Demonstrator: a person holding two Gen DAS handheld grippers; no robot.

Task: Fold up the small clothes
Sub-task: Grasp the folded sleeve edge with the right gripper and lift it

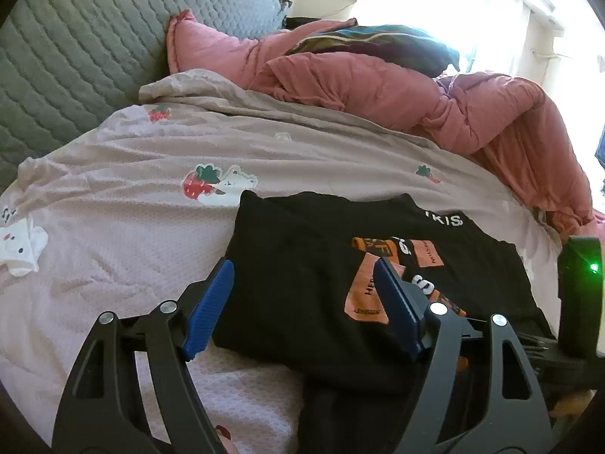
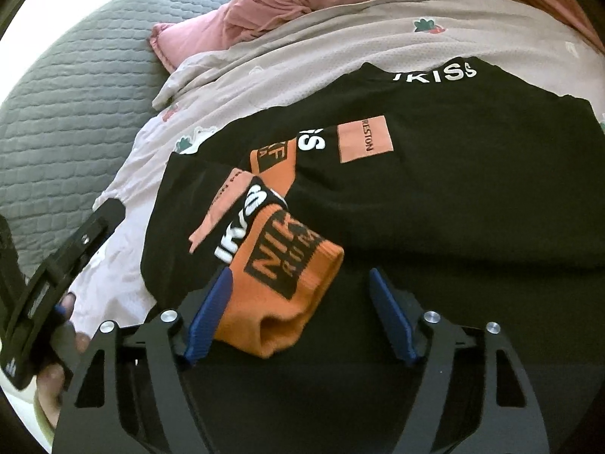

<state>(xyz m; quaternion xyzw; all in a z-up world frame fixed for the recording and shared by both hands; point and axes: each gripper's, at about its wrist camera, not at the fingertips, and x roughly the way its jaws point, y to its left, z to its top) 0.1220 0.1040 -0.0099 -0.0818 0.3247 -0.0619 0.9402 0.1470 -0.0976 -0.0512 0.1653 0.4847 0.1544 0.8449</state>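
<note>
The black garment (image 2: pixel 416 189) lies folded on the bed, toward its near edge, with 1 orange cuff (image 2: pixel 287 283) bunched on top. Right tool (image 2: pixel 298 314) is wide, the cuff between its jaws, seemingly ungripped; closing on the cuff alone could drag the fold apart. Left tool (image 1: pixel 302 306) is wide, empty.

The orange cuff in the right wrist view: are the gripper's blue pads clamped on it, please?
No, the right gripper stands open; the orange cuff lies beside only its left pad, the other well clear.
</note>
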